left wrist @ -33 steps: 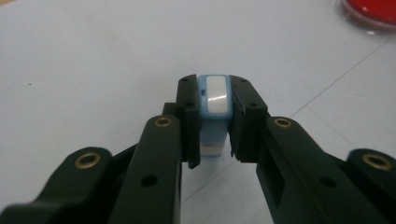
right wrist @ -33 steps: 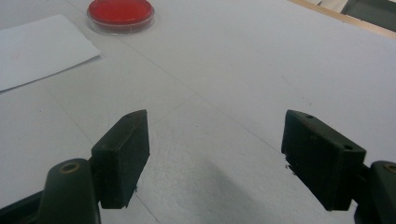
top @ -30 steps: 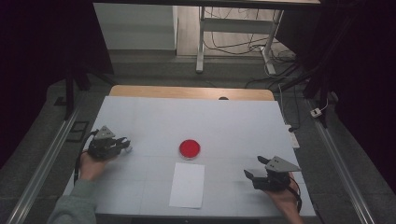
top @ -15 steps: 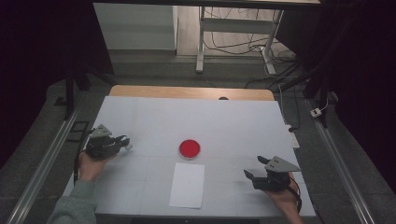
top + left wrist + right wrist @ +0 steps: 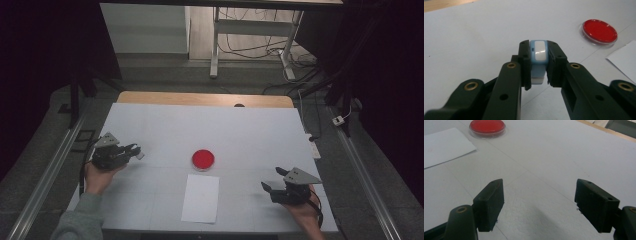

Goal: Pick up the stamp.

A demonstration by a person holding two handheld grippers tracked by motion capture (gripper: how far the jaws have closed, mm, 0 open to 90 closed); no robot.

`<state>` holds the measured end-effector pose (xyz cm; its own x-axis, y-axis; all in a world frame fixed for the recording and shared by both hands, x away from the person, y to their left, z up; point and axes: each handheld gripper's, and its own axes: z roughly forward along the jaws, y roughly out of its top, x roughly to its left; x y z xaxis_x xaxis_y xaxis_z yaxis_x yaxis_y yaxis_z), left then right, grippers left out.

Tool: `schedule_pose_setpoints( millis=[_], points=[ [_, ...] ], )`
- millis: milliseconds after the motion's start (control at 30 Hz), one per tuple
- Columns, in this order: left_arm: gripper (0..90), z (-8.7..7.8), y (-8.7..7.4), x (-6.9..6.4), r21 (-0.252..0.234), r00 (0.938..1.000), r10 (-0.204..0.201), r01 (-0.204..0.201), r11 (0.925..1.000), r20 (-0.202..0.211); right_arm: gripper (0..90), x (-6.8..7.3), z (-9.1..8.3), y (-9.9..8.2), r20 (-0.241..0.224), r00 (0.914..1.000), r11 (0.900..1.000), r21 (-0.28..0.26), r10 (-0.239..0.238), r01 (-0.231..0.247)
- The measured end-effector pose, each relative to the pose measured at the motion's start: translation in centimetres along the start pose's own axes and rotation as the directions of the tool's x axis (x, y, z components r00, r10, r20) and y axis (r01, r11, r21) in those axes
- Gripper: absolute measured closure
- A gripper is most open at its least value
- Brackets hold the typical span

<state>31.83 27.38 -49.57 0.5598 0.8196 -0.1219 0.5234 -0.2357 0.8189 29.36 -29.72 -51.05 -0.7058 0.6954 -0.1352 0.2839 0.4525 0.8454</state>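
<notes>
My left gripper [image 5: 538,63] is shut on a small light-blue and white block [image 5: 539,58], pinched between its two black pads above the table. From above, that left gripper [image 5: 134,151] sits at the table's left side, pointing right toward a round red dish [image 5: 203,159]. The red dish [image 5: 600,31] lies ahead and to the right of the held block. A white sheet of paper [image 5: 201,197] lies just in front of the dish. My right gripper [image 5: 272,181] rests near the front right, its jaws wide apart [image 5: 539,203] with nothing between them. The red dish [image 5: 487,126] and paper [image 5: 445,146] lie beyond it.
The table [image 5: 210,125] has a white cover and a wooden strip along its far edge. Metal rails run down both sides of the table. A desk frame and cables stand on the floor behind.
The left hand has shifted slightly along the table's left side, still holding the block. The right gripper has stayed put.
</notes>
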Motion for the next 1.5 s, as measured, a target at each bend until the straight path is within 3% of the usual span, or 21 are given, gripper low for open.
schedule_pose_setpoints(
  millis=[767,1033,1500],
  points=[
    [75.6,-0.5,1.4,-2.1,-0.04,0.9968,0.034,-0.031,0.9987,0.073,23.2,0.0,0.1,0.0,0.001,1.0,1.0,-0.002,0.0,0.0],
    [75.6,-0.7,2.1,-3.4,-0.077,0.9929,0.081,-0.075,0.9942,0.087,23.3,0.0,0.1,0.0,0.001,1.0,1.0,-0.002,-0.001,0.001],
    [75.3,-0.4,2.6,-4.6,-0.067,0.9866,0.109,-0.101,0.9926,0.122,23.5,0.0,0.1,0.0,0.0,1.0,1.0,-0.003,-0.003,0.003]
  ],
)
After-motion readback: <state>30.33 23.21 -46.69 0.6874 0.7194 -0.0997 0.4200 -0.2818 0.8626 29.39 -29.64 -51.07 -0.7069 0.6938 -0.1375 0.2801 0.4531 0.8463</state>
